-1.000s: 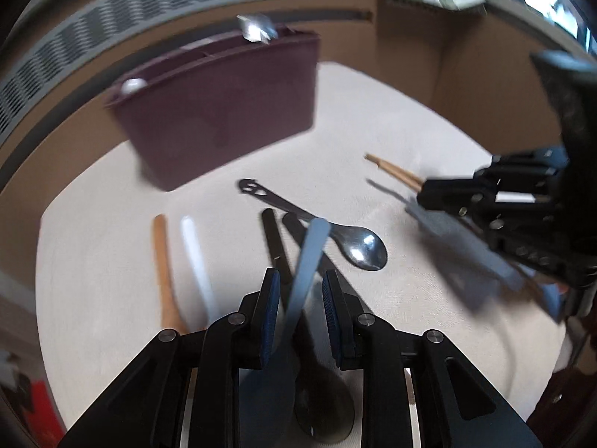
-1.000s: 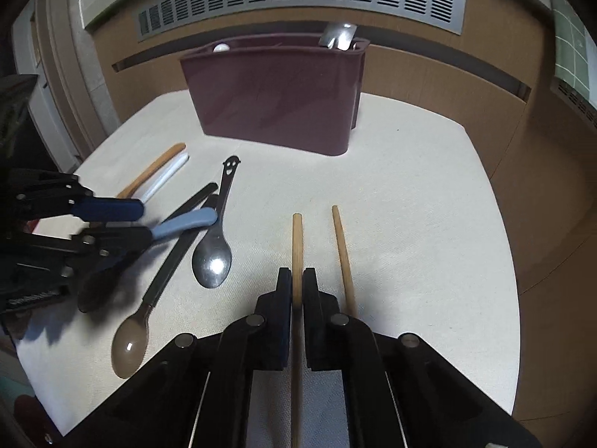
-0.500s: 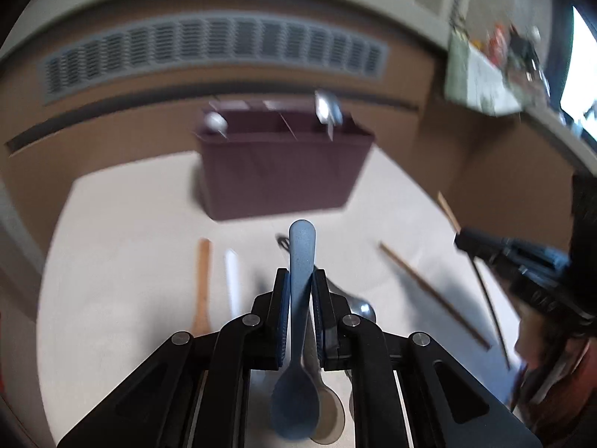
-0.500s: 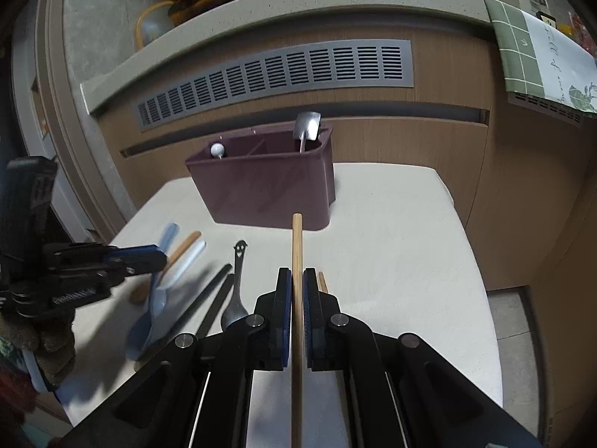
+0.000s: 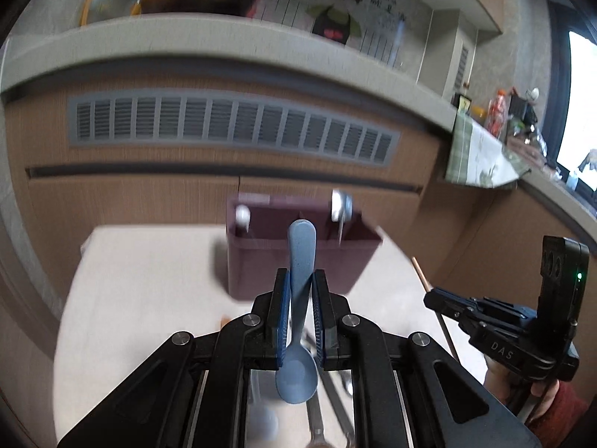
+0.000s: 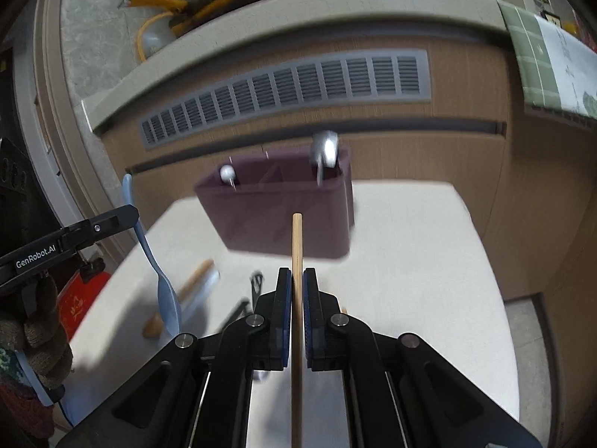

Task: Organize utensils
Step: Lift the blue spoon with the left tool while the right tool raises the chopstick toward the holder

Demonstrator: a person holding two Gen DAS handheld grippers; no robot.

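Observation:
My left gripper (image 5: 300,280) is shut on a light blue plastic spoon (image 5: 300,261), handle pointing forward and bowl hanging back under the fingers. The same blue spoon (image 6: 149,246) shows at the left of the right wrist view, lifted off the table. My right gripper (image 6: 297,280) is shut on a wooden chopstick (image 6: 297,246) that sticks out ahead. A maroon utensil holder (image 5: 298,261) (image 6: 283,216) with compartments stands at the table's far side, a metal utensil and a white-tipped one inside. In the left wrist view, the right gripper (image 5: 436,298) holds its chopstick at the right.
On the cream table (image 6: 410,261) lie a wooden spoon (image 6: 186,291), a white utensil (image 6: 203,291), black-handled utensils (image 6: 238,310) and a metal spoon handle (image 6: 256,282). A wooden cabinet front with a grey vent (image 6: 298,86) rises behind. A hand in a knit glove (image 6: 41,321) holds the left gripper.
Both grippers rose off the table. The left one closed on the blue spoon and lifted it, rolling level. The right one lifted one chopstick. The holder now sits lower and farther in both views.

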